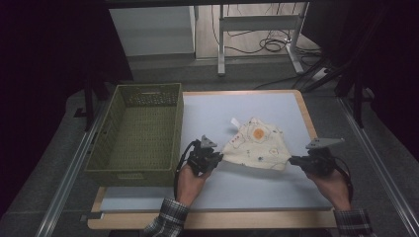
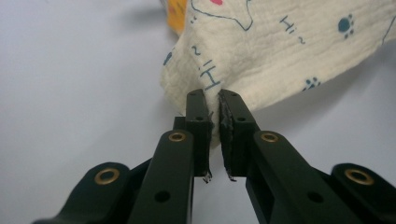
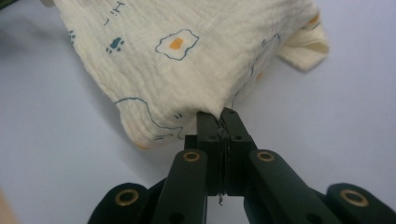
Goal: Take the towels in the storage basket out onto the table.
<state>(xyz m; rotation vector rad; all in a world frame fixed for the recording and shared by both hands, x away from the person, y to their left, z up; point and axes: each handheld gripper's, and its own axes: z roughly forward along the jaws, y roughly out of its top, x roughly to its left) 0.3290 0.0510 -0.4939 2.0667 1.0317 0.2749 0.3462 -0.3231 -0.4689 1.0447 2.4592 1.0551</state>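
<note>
Plaid-sleeved forearms entered from the near edge of the pale blue tabletop with wooden rim (image 1: 257, 190), each hand carrying a black two-jaw gripper. Left gripper (image 1: 213, 157): jaws pinched together on the left corner of the cream crinkled cotton cloth printed with paw marks and fried eggs (image 1: 257, 145); in the left gripper view (image 2: 213, 114) a fold of cloth sat between the pads. Right gripper (image 1: 292, 160): jaws clamped flat on the cloth's right corner, the fabric edge caught between the pads in the right gripper view (image 3: 221, 122). Cloth: held between the two grippers at mid-table, its corners raised off the surface. Olive-green woven plastic basket (image 1: 141, 170): on the left of the table, just beside the left gripper.
</note>
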